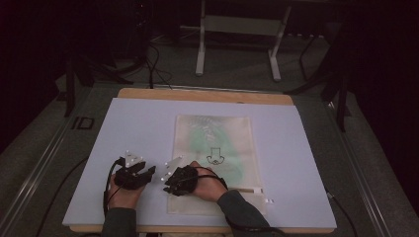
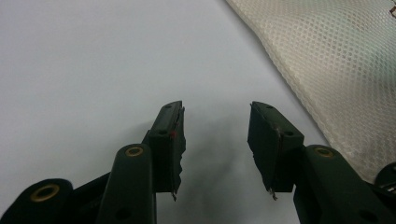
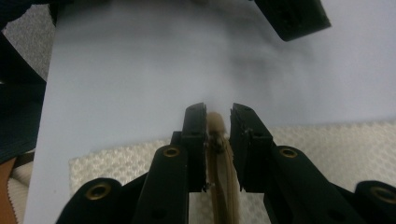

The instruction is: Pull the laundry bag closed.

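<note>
A cream mesh bag [image 1: 217,143] with something green inside and a black print lies flat on the white board [image 1: 148,123]. My right gripper [image 1: 167,182] reaches across the bag's near left edge. In the right gripper view its jaws [image 3: 218,114] stand close together, and a beige zipper strip [image 3: 217,135] of the bag [image 3: 336,140] fills the gap between the pads. My left gripper [image 1: 134,165] rests on the bare board just left of the bag. Its jaws [image 2: 215,112] stand open with nothing between them, and the mesh [image 2: 336,60] lies off to their right.
The board lies on a wooden table [image 1: 207,95] with dark floor around it. Two small white tabs [image 1: 262,195] lie at the bag's near right corner. A metal stand [image 1: 237,29] is behind the table. Cables [image 1: 106,187] trail from both grippers towards the near edge.
</note>
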A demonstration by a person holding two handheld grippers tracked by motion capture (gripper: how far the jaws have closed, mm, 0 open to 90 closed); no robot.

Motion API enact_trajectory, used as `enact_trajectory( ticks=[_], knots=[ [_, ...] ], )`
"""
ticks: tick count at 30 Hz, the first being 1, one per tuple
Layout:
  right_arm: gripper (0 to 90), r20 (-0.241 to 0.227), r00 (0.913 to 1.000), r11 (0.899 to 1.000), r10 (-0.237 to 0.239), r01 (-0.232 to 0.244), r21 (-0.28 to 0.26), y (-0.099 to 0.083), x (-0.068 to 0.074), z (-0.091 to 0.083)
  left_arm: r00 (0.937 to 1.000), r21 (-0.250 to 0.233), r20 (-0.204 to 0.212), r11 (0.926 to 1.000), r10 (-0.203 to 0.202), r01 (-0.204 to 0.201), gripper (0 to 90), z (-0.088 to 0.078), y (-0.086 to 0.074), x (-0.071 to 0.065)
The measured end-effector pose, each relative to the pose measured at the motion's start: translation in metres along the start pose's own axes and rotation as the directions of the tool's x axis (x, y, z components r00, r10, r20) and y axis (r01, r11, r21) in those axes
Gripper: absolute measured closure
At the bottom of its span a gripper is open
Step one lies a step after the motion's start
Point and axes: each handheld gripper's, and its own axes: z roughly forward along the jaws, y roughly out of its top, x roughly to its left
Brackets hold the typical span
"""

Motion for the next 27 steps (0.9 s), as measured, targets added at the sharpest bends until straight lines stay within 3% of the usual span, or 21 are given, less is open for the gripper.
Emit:
enact_trajectory(
  ticks=[8,16,27],
  knots=[
    [75.9,0.007,1.0,0.999,-0.007,0.007,0.04,0.008,0.002,0.014,1.0,0.0,0.001,1.0,-0.003,0.003,55.1,0.0,0.0,0.001],
    [81.0,0.006,1.0,0.999,0.006,-0.006,0.047,0.009,0.0,0.014,1.0,-0.002,-0.001,1.0,-0.005,0.005,55.0,-0.001,0.0,0.001],
    [81.3,-0.001,0.999,0.998,0.045,-0.045,-0.045,0.008,-0.002,-0.001,0.9999,-0.01,-0.004,0.9999,-0.009,0.009,55.1,-0.002,0.0,0.002]
  ],
)
